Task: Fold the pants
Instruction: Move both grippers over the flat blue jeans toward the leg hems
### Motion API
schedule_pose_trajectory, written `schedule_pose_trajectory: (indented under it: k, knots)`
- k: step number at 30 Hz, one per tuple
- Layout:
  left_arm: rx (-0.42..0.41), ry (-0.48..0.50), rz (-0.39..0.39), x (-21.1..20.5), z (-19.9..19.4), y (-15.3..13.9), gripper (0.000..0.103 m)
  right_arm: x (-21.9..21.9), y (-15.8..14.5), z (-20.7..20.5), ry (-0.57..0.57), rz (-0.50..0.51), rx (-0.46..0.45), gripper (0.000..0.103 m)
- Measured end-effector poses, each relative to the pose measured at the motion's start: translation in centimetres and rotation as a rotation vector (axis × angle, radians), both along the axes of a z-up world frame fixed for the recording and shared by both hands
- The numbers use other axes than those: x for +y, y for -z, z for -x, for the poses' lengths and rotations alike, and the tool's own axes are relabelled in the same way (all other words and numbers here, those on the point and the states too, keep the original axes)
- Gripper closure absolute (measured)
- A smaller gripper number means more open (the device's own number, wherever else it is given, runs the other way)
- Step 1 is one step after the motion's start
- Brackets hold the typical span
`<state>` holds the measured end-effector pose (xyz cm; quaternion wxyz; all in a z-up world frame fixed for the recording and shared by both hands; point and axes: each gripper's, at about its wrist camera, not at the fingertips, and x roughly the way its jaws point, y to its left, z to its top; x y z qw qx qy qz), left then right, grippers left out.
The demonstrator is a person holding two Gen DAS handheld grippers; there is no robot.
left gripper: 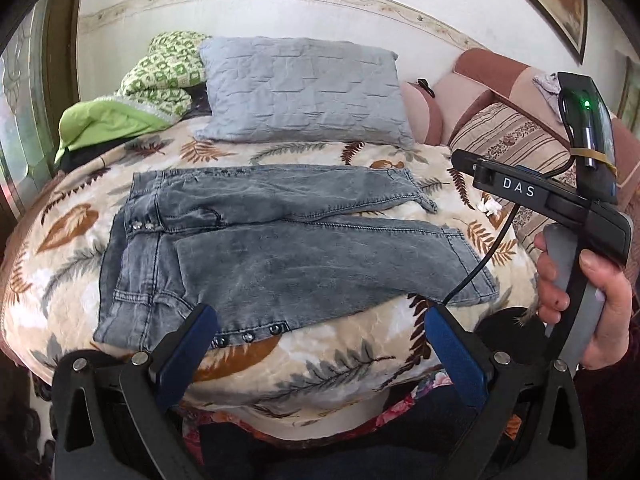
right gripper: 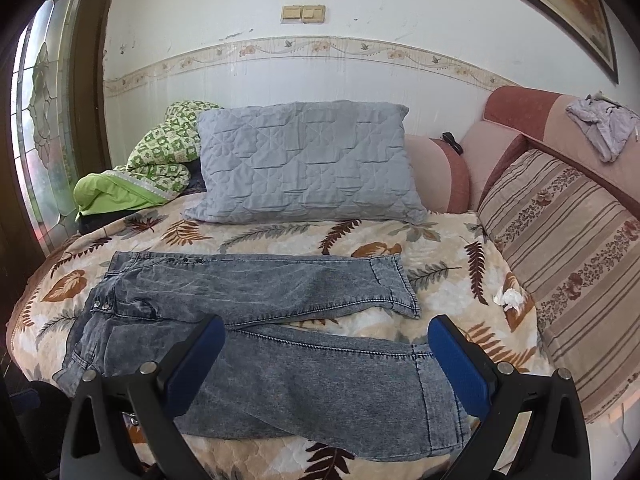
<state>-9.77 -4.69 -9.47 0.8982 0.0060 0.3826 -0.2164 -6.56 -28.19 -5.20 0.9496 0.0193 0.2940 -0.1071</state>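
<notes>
Grey pillow (right gripper: 304, 164) and striped cushion (right gripper: 572, 264) beside the pants (right gripper: 280, 336)

Quick count: one pair of grey jeans (right gripper: 256, 320) in the middle of the bed (right gripper: 360, 240), legs pointing to 3 o'clock. One grey quilted pillow (right gripper: 304, 164) at 12. One green patterned blanket (right gripper: 160, 160) at 10. One striped cushion (right gripper: 572, 256) at 3. One crumpled tissue (right gripper: 509, 298) beside it. Two hand-held grippers, left hand-held gripper (left gripper: 320, 344) and right hand-held gripper (right gripper: 326, 356), each with two blue pads.
</notes>
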Motion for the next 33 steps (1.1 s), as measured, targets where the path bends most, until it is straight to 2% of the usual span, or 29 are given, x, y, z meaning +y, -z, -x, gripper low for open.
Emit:
schedule_pose_trajectory:
  k: [10,14,21,33]
  knots:
    - [-0.13,-0.045,-0.162,-0.6,-0.5,-0.7,0.0,-0.7,0.5,-0.9,0.01,0.0,0.014,0.0]
    - [-0.103,-0.071,-0.199,-0.4,-2.0,-0.3,0.0,-1.0,0.6,-1.4,0.018,0.009,0.022,0.0]
    - [-0.032,-0.147,-0.206,1.0,-4.7,0.2,0.0,-1.6,0.4,-2.1,0.035,0.034,0.016,0.0]
    - [-0.117,-0.218,-0.284,1.4,-9.8,-0.3,0.0,-2.6,0.8,-4.3,0.065,0.076,0.029,0.0]
